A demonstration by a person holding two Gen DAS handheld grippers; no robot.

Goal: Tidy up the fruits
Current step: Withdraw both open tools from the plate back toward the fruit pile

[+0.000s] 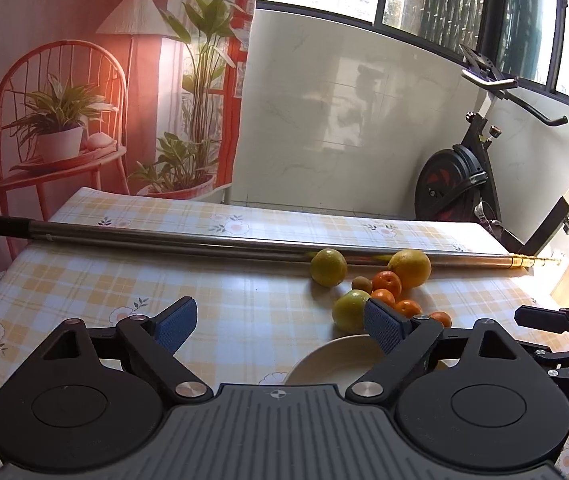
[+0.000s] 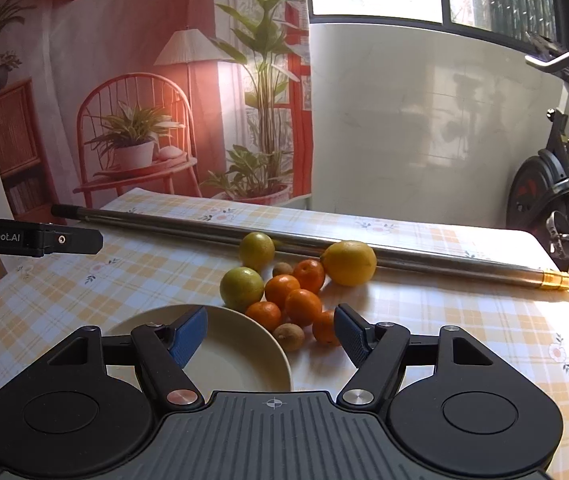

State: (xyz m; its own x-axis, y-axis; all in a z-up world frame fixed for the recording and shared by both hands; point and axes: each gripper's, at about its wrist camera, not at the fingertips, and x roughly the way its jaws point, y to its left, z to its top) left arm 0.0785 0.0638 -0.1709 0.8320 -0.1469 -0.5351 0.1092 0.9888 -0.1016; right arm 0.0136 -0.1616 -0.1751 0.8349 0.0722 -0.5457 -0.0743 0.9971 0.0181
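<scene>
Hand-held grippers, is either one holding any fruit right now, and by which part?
Nothing is held. The left hand-held gripper and right hand-held gripper are both open, with only the plate and fruit beyond them.

Both wrist cameras sit low above the checked tablecloth, facing the window wall at 12 o'clock; the left sees the fruit pile near 1 o'clock; the right sits nearer, pile at 12; both share the plate and metal pole.

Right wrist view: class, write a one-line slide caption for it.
Open right gripper hovers over an empty cream plate beside loose oranges, limes, kiwis and a lemon.
</scene>
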